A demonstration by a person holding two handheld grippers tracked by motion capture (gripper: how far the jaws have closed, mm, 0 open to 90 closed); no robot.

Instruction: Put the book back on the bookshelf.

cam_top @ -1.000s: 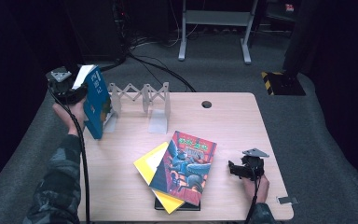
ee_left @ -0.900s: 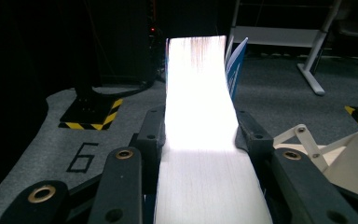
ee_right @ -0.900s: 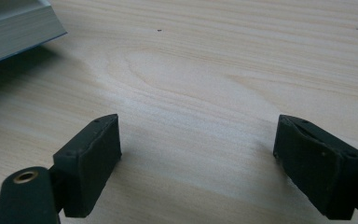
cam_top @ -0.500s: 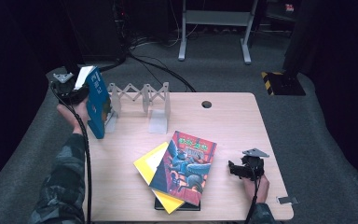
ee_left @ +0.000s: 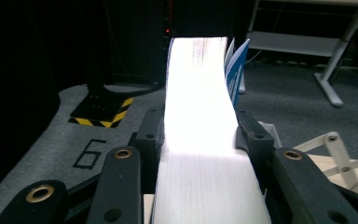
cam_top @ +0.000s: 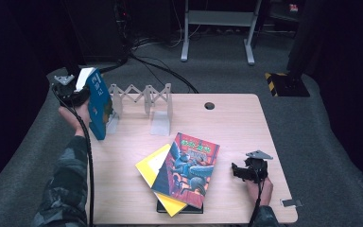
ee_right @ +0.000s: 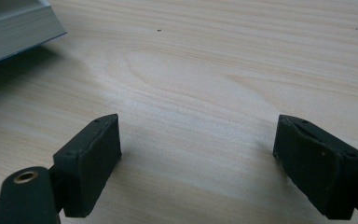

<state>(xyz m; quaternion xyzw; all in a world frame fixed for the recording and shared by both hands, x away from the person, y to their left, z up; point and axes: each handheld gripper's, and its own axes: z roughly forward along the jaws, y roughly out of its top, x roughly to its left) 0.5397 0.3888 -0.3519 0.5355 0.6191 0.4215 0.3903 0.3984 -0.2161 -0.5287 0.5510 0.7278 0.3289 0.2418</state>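
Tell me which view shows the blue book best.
The high view: the blue book stands upright at the rack's left end, held by the left gripper. The left gripper view catches its white page edges; the right gripper view faces bare table.

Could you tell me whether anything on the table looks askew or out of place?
Yes: the stack of books is untidy, each lying at a different angle. The blue book, clamped in the left gripper, stands tilted beside the rack.

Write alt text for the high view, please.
A person's left gripper holds a blue book upright beside a white folding rack on a wooden table; the right gripper rests open near three stacked books.
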